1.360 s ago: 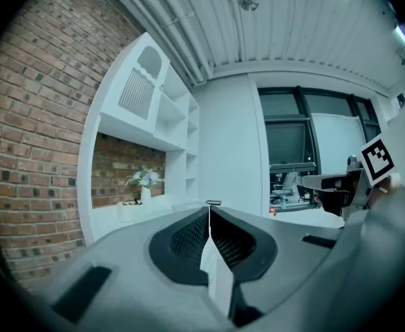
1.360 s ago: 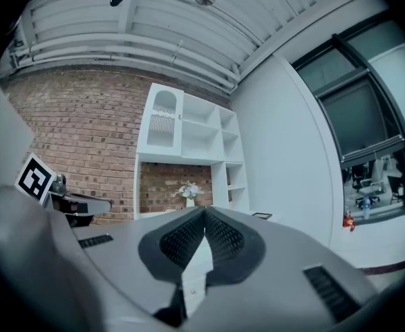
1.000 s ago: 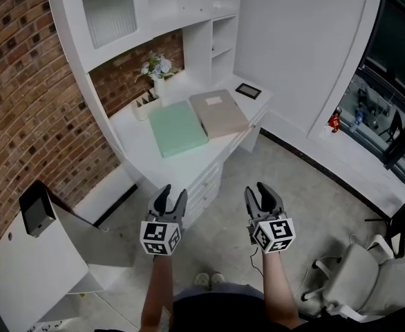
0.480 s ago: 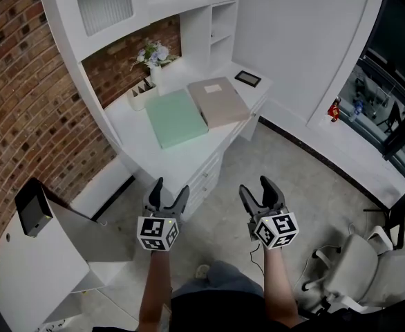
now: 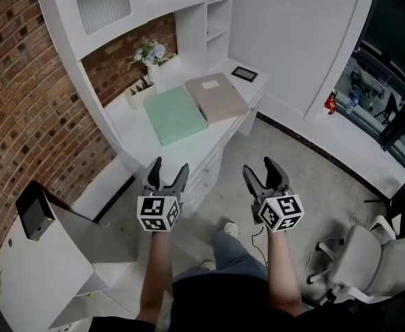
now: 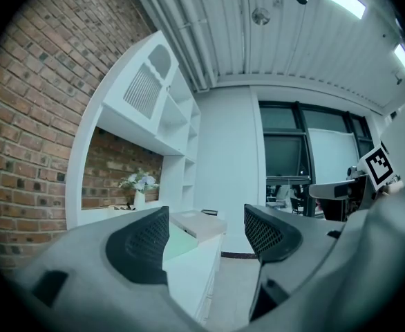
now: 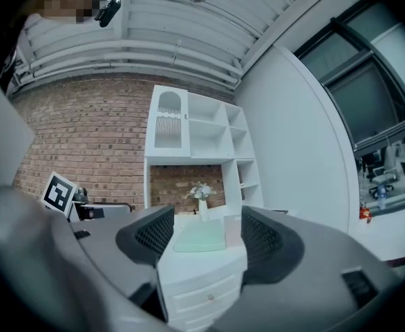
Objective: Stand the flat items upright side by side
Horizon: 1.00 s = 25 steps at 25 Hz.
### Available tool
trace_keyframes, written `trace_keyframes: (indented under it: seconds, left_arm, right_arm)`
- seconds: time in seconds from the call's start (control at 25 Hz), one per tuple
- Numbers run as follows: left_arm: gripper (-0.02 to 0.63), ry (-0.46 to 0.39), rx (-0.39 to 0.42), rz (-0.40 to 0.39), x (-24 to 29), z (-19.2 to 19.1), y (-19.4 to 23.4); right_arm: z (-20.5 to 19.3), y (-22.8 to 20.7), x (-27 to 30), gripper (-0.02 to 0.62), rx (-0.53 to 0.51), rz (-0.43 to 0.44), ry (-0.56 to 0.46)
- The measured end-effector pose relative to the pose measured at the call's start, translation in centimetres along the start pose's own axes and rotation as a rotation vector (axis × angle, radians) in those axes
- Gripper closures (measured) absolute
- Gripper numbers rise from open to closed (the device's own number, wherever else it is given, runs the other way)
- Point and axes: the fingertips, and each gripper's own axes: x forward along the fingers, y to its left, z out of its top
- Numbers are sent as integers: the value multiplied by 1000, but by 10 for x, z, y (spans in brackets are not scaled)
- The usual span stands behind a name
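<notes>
A pale green flat folder [image 5: 175, 115] and a beige one [image 5: 216, 97] lie flat side by side on the white desk [image 5: 162, 159]. Both grippers hang level in the air in front of the desk, well short of it. My left gripper [image 5: 168, 168] is open and empty; its jaws have just been opening. My right gripper [image 5: 261, 169] is likewise open and empty, its jaws also having just opened. In the left gripper view, the green folder [image 6: 177, 243] and the beige folder [image 6: 201, 224] show far off between the jaws. The right gripper view frames the green folder [image 7: 200, 239] the same way.
At the back of the desk stand a vase of flowers [image 5: 153, 62], a white pen holder [image 5: 137, 97] and a small black frame [image 5: 245, 73]. Drawers [image 5: 204, 180] face me under the desktop. A low white table with a black device [image 5: 34, 213] is at left, an office chair [image 5: 358, 268] at right.
Both grippers' jaws have spread wider. The person has stepped a little toward the desk, a foot now forward, and the left gripper has shifted slightly with it.
</notes>
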Motion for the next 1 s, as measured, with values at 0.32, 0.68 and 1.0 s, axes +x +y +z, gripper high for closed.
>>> trace_keyframes:
  seconds: [0.32, 0.68, 1.0]
  left_arm:
    - [293, 17, 3, 3, 51, -5, 7]
    - [291, 70, -27, 68, 150, -36, 24]
    - [285, 166, -68, 178, 278, -66, 40]
  right_arm:
    - [4, -43, 30, 313, 7, -37, -22]
    - [-29, -129, 116, 313, 41, -16, 25]
    - [-44, -225, 259, 313, 61, 116, 130]
